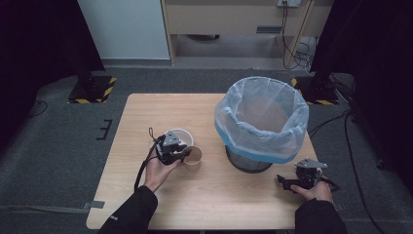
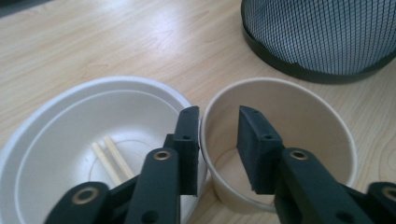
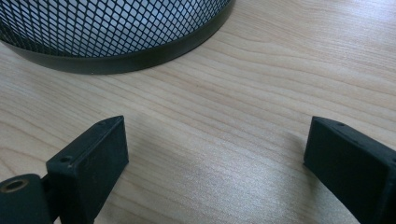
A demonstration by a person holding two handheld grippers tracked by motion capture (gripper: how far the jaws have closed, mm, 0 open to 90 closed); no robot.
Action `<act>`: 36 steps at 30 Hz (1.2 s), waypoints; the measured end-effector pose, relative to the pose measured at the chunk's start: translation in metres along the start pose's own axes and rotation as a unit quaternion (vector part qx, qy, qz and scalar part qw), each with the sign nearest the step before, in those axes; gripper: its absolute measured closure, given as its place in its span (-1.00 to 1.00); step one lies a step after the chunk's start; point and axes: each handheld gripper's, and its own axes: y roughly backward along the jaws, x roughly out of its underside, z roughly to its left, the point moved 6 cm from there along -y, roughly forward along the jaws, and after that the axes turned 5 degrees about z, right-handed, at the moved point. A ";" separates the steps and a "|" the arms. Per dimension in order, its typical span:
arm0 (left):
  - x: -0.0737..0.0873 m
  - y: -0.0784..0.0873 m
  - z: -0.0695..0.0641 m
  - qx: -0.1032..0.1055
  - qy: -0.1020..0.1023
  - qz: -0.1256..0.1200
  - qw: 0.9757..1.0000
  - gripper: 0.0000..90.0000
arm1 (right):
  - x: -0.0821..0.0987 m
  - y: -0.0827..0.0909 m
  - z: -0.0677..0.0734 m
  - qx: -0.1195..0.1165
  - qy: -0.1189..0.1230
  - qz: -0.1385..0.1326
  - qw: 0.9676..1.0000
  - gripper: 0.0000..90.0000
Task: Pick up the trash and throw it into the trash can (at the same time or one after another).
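Note:
A brown paper bowl (image 1: 193, 157) (image 2: 299, 116) stands on the wooden table (image 1: 219, 204), touching a white bowl (image 1: 179, 135) (image 2: 93, 121) that holds two short wooden sticks (image 2: 112, 161). My left gripper (image 1: 187, 155) (image 2: 219, 116) straddles the brown bowl's near-left wall. One jaw sits outside against the rim, wedged between the two bowls. The other jaw hangs inside the bowl, a gap away from the wall. My right gripper (image 1: 282, 181) (image 3: 215, 140) rests low over bare table at the front right, jaws wide apart and empty.
A black mesh bin (image 1: 261, 122) (image 2: 322, 32) (image 3: 107, 28) lined with a pale blue bag stands at the right middle of the table, just beyond both grippers. Grey floor surrounds the table.

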 end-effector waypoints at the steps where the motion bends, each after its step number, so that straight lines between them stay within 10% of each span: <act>1: 0.000 0.000 0.000 0.000 -0.001 0.001 1.000 0.62 | 0.000 0.000 0.000 0.000 0.000 0.000 1.000 -0.86; 18: -0.005 0.007 -0.007 0.009 -0.020 -0.012 1.000 0.88 | 0.000 0.000 0.000 0.000 0.003 0.000 1.000 -0.85; 36: -0.042 0.065 -0.008 0.014 -0.014 -0.125 0.992 0.89 | 0.000 0.000 0.000 -0.001 0.004 0.000 1.000 -0.86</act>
